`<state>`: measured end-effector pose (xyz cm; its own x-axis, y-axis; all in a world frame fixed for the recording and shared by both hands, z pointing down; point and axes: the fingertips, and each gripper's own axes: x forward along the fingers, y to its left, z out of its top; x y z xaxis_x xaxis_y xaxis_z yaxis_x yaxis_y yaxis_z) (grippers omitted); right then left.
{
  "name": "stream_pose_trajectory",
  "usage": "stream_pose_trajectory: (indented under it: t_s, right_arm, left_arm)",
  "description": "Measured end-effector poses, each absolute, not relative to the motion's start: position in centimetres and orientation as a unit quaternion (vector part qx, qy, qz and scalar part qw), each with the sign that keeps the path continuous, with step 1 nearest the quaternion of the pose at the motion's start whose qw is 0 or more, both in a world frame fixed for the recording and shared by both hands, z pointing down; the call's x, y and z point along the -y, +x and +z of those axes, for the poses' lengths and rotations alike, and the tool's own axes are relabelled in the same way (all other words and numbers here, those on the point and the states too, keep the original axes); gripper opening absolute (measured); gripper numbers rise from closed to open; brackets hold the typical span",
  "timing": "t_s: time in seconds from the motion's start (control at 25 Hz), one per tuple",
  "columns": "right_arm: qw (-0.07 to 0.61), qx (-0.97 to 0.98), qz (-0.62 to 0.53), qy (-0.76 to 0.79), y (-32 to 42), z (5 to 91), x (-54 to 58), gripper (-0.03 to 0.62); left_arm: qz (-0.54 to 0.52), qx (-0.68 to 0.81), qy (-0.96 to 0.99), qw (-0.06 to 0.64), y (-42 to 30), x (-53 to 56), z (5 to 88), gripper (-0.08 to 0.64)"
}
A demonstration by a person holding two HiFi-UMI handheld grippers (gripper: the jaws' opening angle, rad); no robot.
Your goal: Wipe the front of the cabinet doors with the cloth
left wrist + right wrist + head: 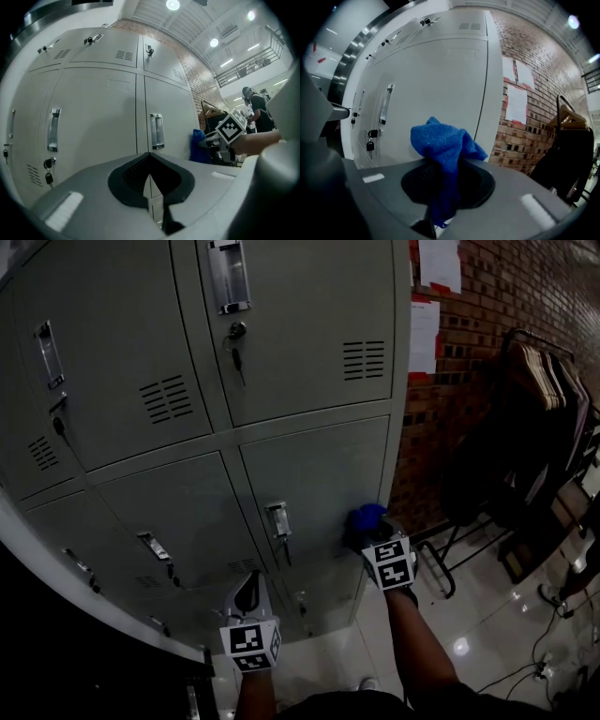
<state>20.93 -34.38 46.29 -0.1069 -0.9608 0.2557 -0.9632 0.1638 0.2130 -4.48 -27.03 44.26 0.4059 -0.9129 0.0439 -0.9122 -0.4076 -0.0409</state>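
Grey cabinet fronts filled the space ahead of you, with a brick wall to their right and a glossy floor below.

Nearest you, both forearms reached down and forward. The left tool sat lower and closer in, and your right forearm stretched further out. In the left gripper view the left tool had its jaws brought together on nothing and pointed at the seam between two doors. It looked idle.

Beyond it, the right tool was clamped on the cloth. In the right gripper view the blue cloth was pinched between the jaws of the right tool and bunched up above them.

The cloth sat at the right edge of a lower door, beside its handle. I could not tell whether it touched the metal.

By my reading, you were in the wiping step, at the end of a stroke or about to start one. The next move called for pressing the cloth flat to the door and sweeping left across it, lifting past the handle so the cloth would not snag.
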Motion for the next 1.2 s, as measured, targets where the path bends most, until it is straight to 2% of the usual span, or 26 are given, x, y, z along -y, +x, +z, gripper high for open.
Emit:
stream_pose_trajectory:
  t_s: [0.36,0.68,1.2]
  right_arm:
    - [0.167,0.736,0.007,0.657,22.1,47.2,33.0,0.058]
    - [0.208,0.712,0.052,0.669,23.5,52.5,33.8,0.058]
    - [0.194,0.714,0.066,0.669,21.2,52.8,34.3,0.058]
  left_arm:
    - [-0.033,-0.550,-0.835,0.005,-4.5,27.1,44.4,0.012]
    - [-0.040,-0.552,-0.833,0.004,-4.8,27.1,44.8,0.012]
    - [-0.044,-0.558,-0.829,0.000,-6.2,27.1,45.2,0.011]
